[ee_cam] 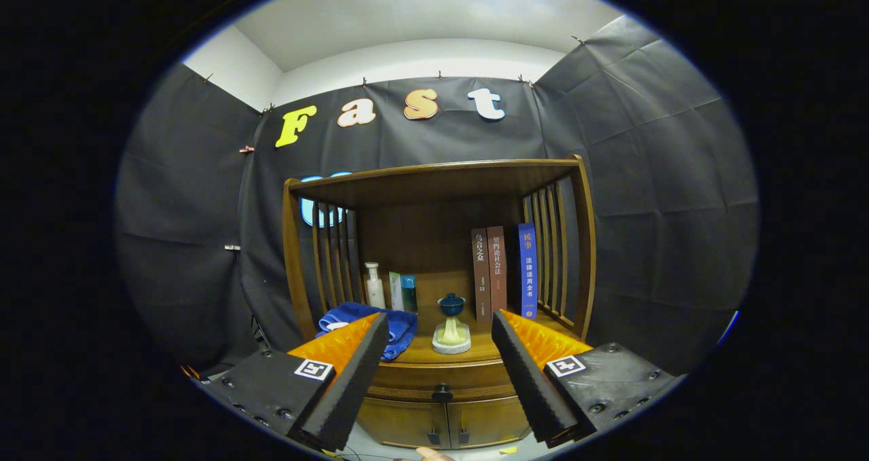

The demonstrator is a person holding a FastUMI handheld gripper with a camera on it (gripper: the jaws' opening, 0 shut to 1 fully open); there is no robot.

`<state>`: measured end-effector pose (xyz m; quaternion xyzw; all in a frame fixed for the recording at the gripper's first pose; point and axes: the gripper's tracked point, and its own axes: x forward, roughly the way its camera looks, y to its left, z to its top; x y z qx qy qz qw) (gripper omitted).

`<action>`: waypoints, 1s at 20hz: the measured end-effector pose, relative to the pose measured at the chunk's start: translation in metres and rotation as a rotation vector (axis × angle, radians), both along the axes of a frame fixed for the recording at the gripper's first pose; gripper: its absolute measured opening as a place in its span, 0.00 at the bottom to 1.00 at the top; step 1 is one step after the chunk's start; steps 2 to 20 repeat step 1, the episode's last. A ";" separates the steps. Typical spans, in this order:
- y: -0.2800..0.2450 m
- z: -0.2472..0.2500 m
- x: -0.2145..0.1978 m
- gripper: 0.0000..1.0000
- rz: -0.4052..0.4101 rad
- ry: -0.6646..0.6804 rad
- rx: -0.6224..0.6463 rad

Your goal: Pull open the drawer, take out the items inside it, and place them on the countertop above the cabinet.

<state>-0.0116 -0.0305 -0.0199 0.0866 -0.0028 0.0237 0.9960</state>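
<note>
Gripper (440, 342) is hanging in front of the wooden cabinet (438, 379), fingers spread wide, nothing between them, not touching anything. Drawer (441, 379) is sitting closed just under the countertop (424, 352), its dark knob (442, 393) showing low between the two fingers. Items inside aren't visible. Two small doors (445, 421) are sitting below the drawer, each with a dark pull.

Countertop is already carrying stuff. A blue cloth (370, 322) is lying bunched at the left, partly behind the left finger. A small blue lidded cup (451, 305) is standing on a pale stand (451, 335) near the middle, beyond the fingers. A white bottle (374, 286) and two small boxes (402, 292) are standing upright at the back left. Three books (504, 271) are standing upright at the back right, against the slatted side.

Shelf board (434, 179) is roofing the nook overhead. Dark cloth wall (645, 176) is hanging behind and on both sides.
</note>
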 end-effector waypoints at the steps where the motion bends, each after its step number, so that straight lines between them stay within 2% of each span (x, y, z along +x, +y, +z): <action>1: 0.000 0.001 -0.001 0.98 -0.001 -0.001 -0.002; 20: 0.000 0.001 -0.001 0.98 -0.001 -0.001 -0.002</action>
